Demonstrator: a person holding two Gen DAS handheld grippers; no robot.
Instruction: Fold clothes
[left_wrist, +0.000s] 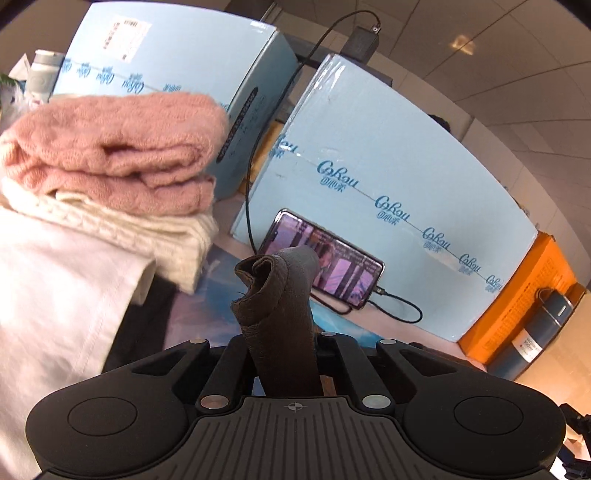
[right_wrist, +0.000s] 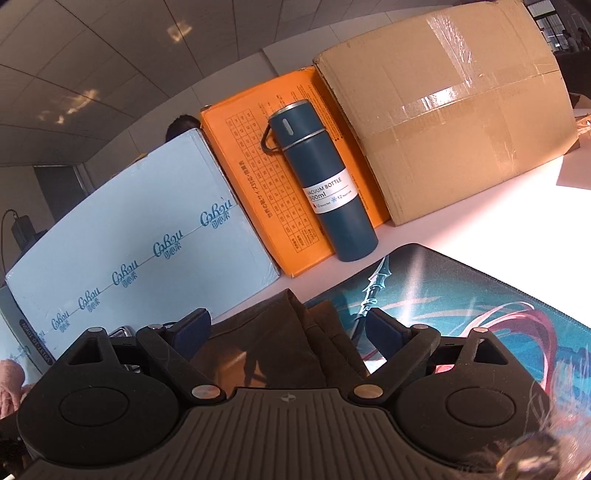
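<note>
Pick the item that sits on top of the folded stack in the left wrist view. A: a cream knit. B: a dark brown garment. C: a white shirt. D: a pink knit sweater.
D: the pink knit sweater lies uppermost, resting on the cream knit, with the white garment lowest.

- Left gripper (left_wrist: 284, 339): its jaws are drawn close together, pinching a bunched fold of dark brown cloth (left_wrist: 275, 295) that rises from between them — the tips themselves are hidden by the fabric.
- It points forward and slightly up, held clear of the printed mat (left_wrist: 207, 295) below.
- Right gripper (right_wrist: 291, 325): its blue-padded fingers (right_wrist: 388, 332) are spread wide, one on each side of the same dark brown cloth, which lies in the gap.
- It sits low at the near edge of the printed mat — whether the pads touch the cloth cannot be told.
</note>
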